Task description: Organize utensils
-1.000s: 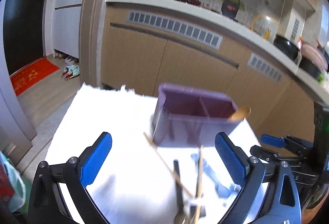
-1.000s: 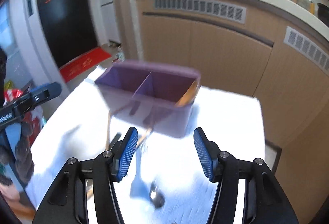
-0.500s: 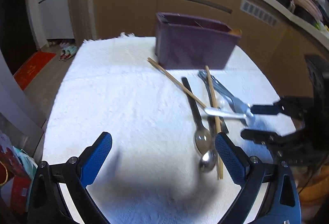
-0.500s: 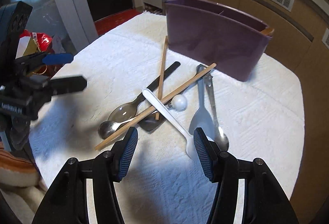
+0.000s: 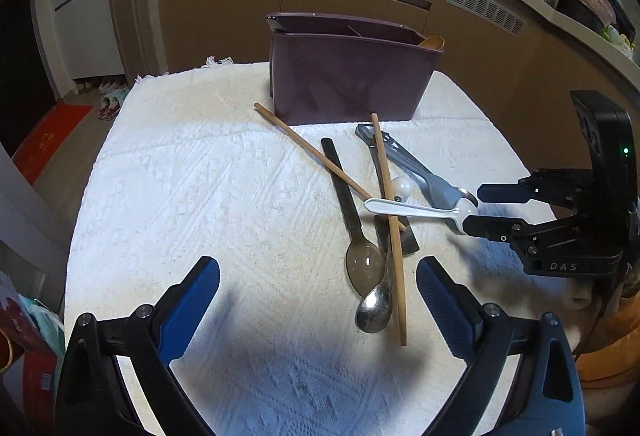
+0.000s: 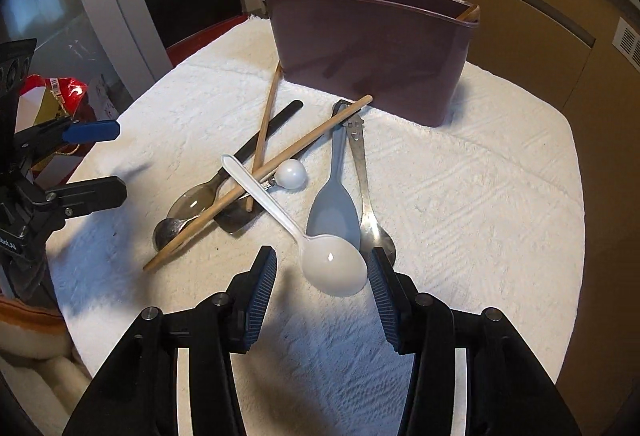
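white spoon (image 6: pixel 334 270) lay on the towel (image 6: pixel 460 196), bowl between your right gripper (image 6: pixel 322 276) pads, jaws spread, not pinching | long axis ran 5 to 11 o'clock, handle up-left over the chopsticks (image 6: pixel 256 182) | risk: lifting could drag that pile | left gripper (image 5: pixel 318 308) spread, empty | holder (image 6: pixel 372 48) at 12

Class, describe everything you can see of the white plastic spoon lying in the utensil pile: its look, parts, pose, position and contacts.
The white plastic spoon looks like glossy plastic, with a wide oval bowl and a long flat handle. It lies face up on the white towel; its bowl sits between the open fingers of the right gripper, which do not appear to be closed on it. The handle runs back over a wooden chopstick and passes beside a small white ball. The bowl's far edge overlaps the grey spoon.
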Available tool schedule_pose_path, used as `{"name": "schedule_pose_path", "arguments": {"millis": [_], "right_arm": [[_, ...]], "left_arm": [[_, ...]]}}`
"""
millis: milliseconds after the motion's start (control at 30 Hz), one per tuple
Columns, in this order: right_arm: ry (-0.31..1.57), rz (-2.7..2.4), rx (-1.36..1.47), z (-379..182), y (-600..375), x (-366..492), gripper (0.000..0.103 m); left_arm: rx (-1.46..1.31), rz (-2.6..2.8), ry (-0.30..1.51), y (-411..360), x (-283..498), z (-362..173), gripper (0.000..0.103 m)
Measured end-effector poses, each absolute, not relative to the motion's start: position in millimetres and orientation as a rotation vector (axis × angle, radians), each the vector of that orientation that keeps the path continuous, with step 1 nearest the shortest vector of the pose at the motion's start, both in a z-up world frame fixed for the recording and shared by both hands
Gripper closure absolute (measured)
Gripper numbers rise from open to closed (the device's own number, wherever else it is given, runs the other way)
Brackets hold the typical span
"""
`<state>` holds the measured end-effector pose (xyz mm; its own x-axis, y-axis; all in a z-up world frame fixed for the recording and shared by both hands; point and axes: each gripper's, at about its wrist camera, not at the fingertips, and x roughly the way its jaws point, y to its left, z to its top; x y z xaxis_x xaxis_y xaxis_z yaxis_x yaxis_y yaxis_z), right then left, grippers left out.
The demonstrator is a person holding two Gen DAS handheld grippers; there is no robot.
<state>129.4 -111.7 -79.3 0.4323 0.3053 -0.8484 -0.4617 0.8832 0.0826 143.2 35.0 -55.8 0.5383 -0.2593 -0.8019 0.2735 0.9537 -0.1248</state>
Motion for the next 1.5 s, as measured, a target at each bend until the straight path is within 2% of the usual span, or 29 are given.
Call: {"name": "schedule_pose_path", "arguments": {"millis": [300, 333, 367, 600, 667, 767, 867, 933, 1067, 1133, 1300, 1500], "right_arm": [[1.011, 0.472, -0.324, -94, -88, 127, 0.054], [1.016, 0.471, -0.328, -95, -88, 127, 0.055], [1.02, 0.469, -0.329, -96, -88, 127, 0.063], [1.014, 0.428, -0.272, -84, -107, 118, 0.064], [1.012, 0.407, -0.227, -79, -119, 115, 0.064], [1.016, 0.361, -0.151, -74, -143, 111, 0.064], [1.014, 0.3, -0.091, -74, -167, 106, 0.064], [1.014, 0.262, -0.058, -76, -181, 102, 0.064], [1.011, 0.215, -0.001, -78, -203, 93, 0.064], [1.009, 0.209, 0.025, -79, -209, 91, 0.064], [0.995, 0.215, 0.076, -81, -212, 91, 0.064], [1.002, 0.238, 0.098, -84, -207, 89, 0.064]], "left_arm": [[0.004, -0.278, 0.963, 45, 142, -57, 0.006], [0.002, -0.278, 0.964, 45, 142, -57, 0.006], [0.002, -0.278, 0.964, 44, 143, -57, 0.006], [0.035, -0.319, 0.985, 26, 142, -64, 0.006], [0.044, -0.34, 0.991, 19, 142, -66, 0.01], [0.059, -0.384, 1.009, 6, 144, -70, 0.024], [0.068, -0.438, 1.028, -8, 150, -72, 0.038], [0.065, -0.475, 1.037, -18, 156, -71, 0.052], [0.037, -0.512, 1.056, -32, 179, -72, 0.067], [0.013, -0.49, 1.07, -35, 200, -75, 0.078], [-0.014, -0.414, 1.104, -40, 245, -81, 0.081], [0.062, -0.331, 1.103, -57, 263, -91, 0.081]]}}
